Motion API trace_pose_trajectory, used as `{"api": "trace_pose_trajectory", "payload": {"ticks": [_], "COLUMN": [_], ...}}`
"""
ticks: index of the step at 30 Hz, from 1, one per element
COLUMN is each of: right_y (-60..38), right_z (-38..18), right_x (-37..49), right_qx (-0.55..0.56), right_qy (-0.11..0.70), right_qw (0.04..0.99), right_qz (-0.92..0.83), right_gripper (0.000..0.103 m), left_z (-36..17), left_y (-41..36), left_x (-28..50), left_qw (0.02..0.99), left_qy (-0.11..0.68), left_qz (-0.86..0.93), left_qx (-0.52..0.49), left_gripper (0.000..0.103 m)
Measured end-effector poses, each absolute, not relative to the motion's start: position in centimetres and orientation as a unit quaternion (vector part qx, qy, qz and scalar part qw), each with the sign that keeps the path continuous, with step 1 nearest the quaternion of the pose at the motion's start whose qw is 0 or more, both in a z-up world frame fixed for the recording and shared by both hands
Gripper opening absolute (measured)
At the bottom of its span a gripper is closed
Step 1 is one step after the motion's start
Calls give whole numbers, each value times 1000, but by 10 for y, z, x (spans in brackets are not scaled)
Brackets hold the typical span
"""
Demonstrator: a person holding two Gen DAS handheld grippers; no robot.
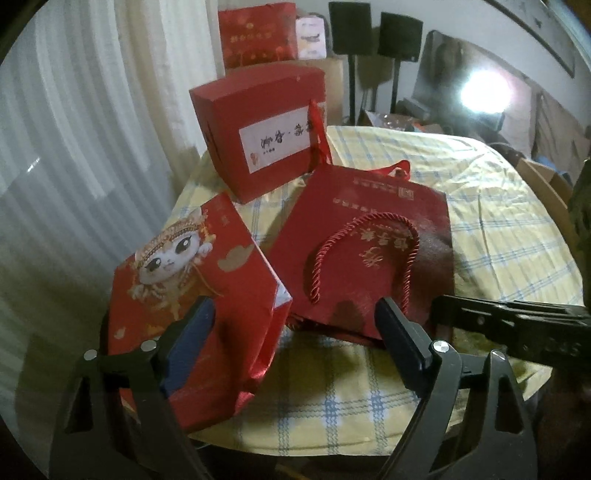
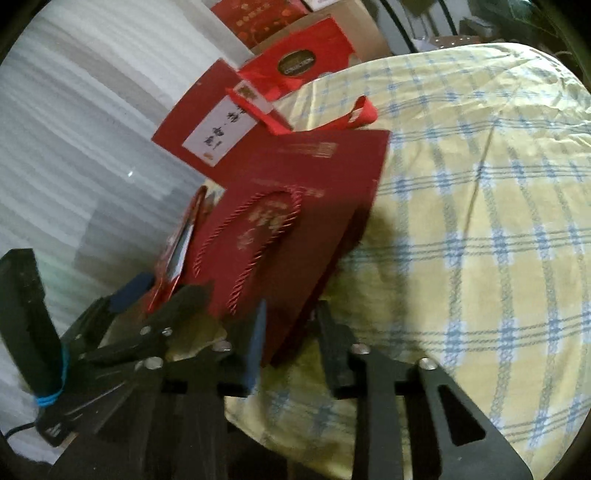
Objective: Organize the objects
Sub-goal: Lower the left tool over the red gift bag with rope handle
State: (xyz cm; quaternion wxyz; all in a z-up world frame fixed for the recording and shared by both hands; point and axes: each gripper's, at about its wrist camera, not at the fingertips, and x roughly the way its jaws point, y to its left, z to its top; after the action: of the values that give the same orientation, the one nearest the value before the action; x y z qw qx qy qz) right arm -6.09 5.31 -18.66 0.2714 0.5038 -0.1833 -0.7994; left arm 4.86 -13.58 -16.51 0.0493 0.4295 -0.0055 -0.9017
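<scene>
Listing items on a round table (image 1: 517, 229) under a yellow cloth with blue checks, seen from both wrist views.

1. Dark red gift bag (image 1: 369, 251), lying flat at centre of the left wrist view, twisted red cord handle (image 1: 365, 254) resting in a loop on its upper face, gold lettering beneath the loop. A second flat red ribbon handle (image 1: 397, 171) shows at its far edge. In the right wrist view the same bag sits centre frame, its near corner between the right fingers.

2. Red bag with a cartoon cat print (image 1: 192, 295), lower left of the left wrist view, leaning and partly open at its right side, touching or just beside the dark red bag.

3. Red box with a white label (image 1: 258, 133), standing behind the two bags, upper centre of the left wrist view. A red ribbon (image 1: 319, 129) hangs in front of its right edge.

4. Further red boxes (image 1: 256, 33) and a cardboard carton, stacked beyond the table at top centre.

5. Left gripper (image 1: 295, 314): jaws wide apart, nothing clamped, with one finger over the cat bag and the other over the near edge of the dark red bag.

6. Right gripper (image 2: 291, 325): jaws narrow, closed on the near corner of the dark red bag; frame blurred.
</scene>
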Motion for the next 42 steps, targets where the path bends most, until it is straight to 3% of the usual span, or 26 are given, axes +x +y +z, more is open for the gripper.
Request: {"api": "trace_pose_trajectory", "payload": {"ticks": [2, 4, 14, 15, 16, 19, 26, 31, 42], "right_y": [60, 66, 96, 98, 100, 106, 136, 162, 208], "right_z": [-187, -182, -171, -172, -173, -174, -164, -156, -153], "right_x": [-60, -58, -53, -53, -53, -52, -55, -56, -53], "right_qx": [497, 485, 477, 479, 482, 484, 468, 458, 451], "right_qy": [-190, -191, -187, -189, -189, -188, -194, -207, -226], "right_qw": [265, 262, 245, 244, 243, 235, 203, 185, 146], "right_qz": [-804, -812, -823, -822, -820, -822, -838, -845, -851], "right_gripper": [3, 1, 1, 2, 3, 4, 4, 4, 4], "left_z": [-161, -156, -156, -159, -161, -166, -177, -177, -174], "left_y": [-134, -135, -137, -134, -132, -119, -69, -58, 0], "left_x": [50, 51, 34, 29, 27, 20, 26, 24, 40], "left_qw": [49, 52, 52, 46, 35, -17, -83, -82, -136], "left_qy": [-10, -12, 0, -4, -4, 0, -52, -45, -52], "left_qz": [-904, -907, -901, -898, -897, -884, -868, -863, -854], "left_qx": [424, 418, 432, 437, 441, 467, 488, 496, 499], "left_gripper": [87, 87, 87, 80, 62, 46, 46, 39, 36]}}
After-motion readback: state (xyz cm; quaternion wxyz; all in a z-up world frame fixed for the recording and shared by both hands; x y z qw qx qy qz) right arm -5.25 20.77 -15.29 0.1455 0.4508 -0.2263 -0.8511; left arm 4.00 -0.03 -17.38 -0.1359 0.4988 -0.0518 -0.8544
